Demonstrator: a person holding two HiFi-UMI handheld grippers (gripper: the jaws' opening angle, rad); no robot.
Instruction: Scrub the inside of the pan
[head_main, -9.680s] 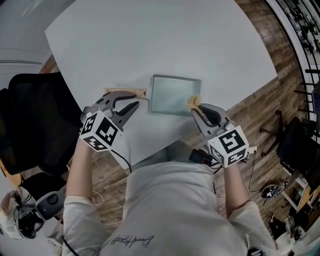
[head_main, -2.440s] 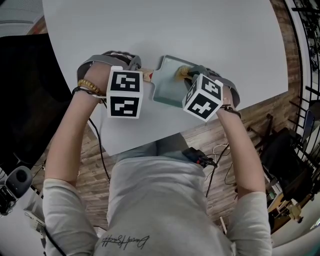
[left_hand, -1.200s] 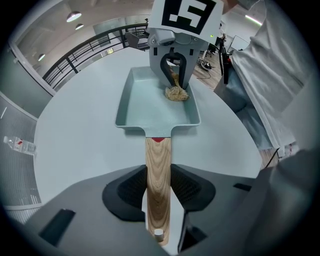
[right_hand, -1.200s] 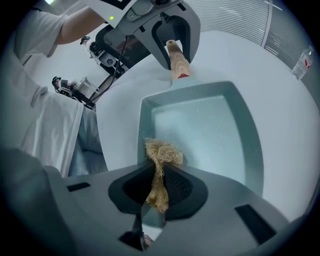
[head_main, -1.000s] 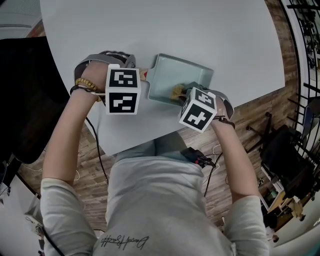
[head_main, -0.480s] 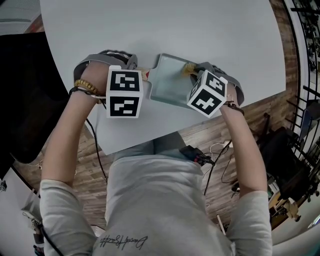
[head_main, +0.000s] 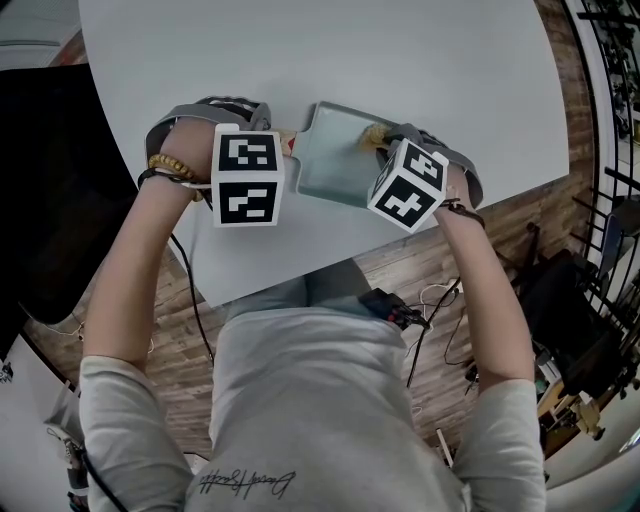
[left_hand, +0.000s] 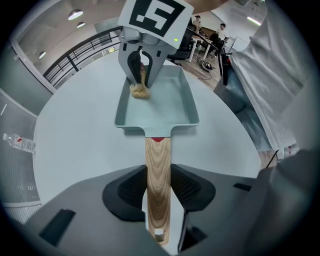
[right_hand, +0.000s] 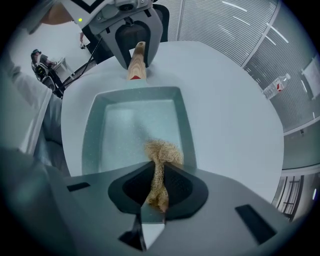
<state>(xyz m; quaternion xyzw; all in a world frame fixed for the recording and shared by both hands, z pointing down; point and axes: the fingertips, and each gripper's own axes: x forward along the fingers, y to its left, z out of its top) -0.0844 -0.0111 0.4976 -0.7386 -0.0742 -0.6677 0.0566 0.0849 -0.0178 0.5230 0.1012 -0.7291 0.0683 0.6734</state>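
Since a second ago the right gripper has gone from the pan's near edge to its far right corner, as the head view shows it. Its jaws are pinched narrow on a tan fibre scrubber, whose bushy end rests on the pan's floor just beside the right wall. The pan, pale teal and rectangular, sits flat on the white table, near the edge closest to the person. The left gripper points down at the pan's left side. Its jaws are closed on the wooden handle, which lies level between the pads.
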